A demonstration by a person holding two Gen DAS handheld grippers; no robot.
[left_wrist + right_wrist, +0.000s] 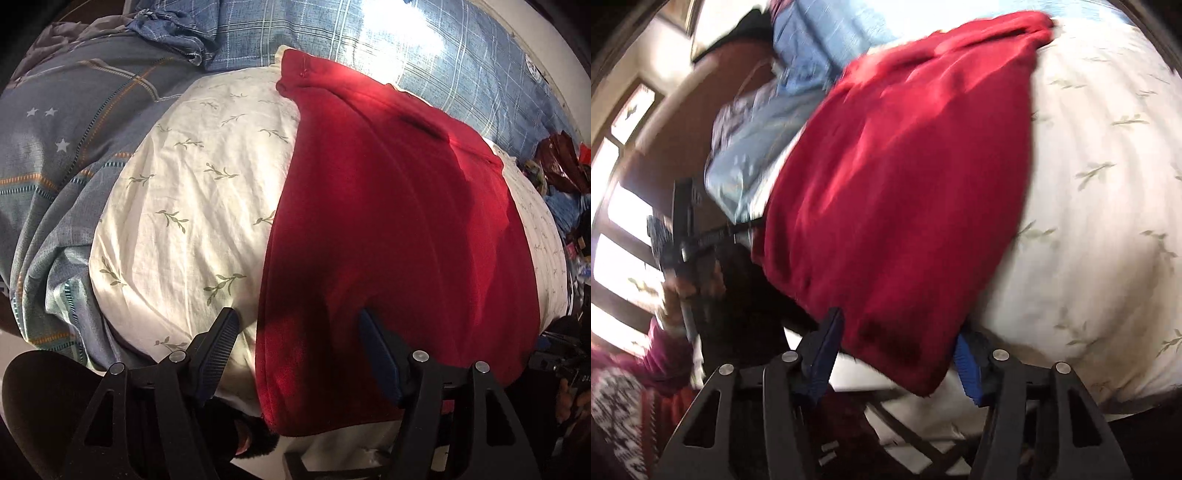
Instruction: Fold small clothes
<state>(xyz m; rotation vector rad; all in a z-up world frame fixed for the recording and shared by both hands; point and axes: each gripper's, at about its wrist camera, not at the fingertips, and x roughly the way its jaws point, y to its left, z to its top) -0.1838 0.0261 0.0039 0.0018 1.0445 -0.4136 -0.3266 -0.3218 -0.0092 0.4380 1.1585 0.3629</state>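
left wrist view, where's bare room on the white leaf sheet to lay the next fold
Free patch: the white leaf-print sheet, bordered by the red garment on its right and the grey striped quilt on its left. A thin strip of sheet shows past the garment's right edge, too narrow. Crowded: far right, where dark clutter lies on the blue plaid bedding.

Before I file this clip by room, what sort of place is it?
Most likely a bedroom: a red garment lies on a white leaf-print pillow, with blue plaid bedding behind and a window to one side.
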